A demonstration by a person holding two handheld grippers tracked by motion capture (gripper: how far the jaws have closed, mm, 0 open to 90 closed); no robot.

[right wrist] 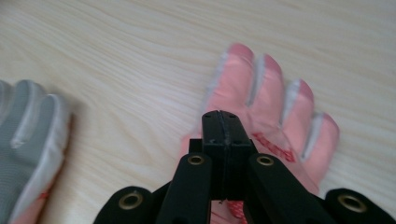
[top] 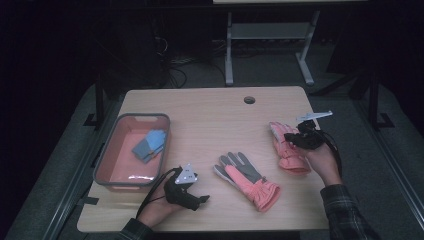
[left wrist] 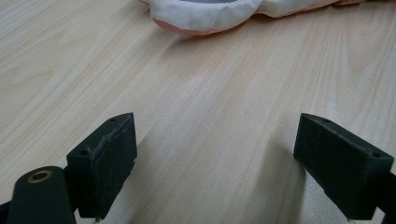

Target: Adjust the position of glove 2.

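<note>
Two pink winter gloves lie on the wooden table. One lies back up at the right [top: 289, 152] [right wrist: 275, 107], its fingers spread flat. My right gripper [top: 294, 138] [right wrist: 223, 122] hovers over the back of that glove, jaws shut tight together with no fabric seen between them. The other glove [top: 247, 179] [right wrist: 28, 121] lies grey palm up at the table's middle. My left gripper [top: 201, 198] [left wrist: 215, 158] rests low on the table near the front edge, open and empty. The white edge of the palm-up glove [left wrist: 205, 14] lies just beyond it.
A pink basket with a grey rim [top: 106, 156] stands at the table's left and holds a folded blue cloth [top: 149, 145]. A cable hole [top: 249, 100] sits near the far edge. A metal table frame [top: 270, 35] stands on the floor beyond.
</note>
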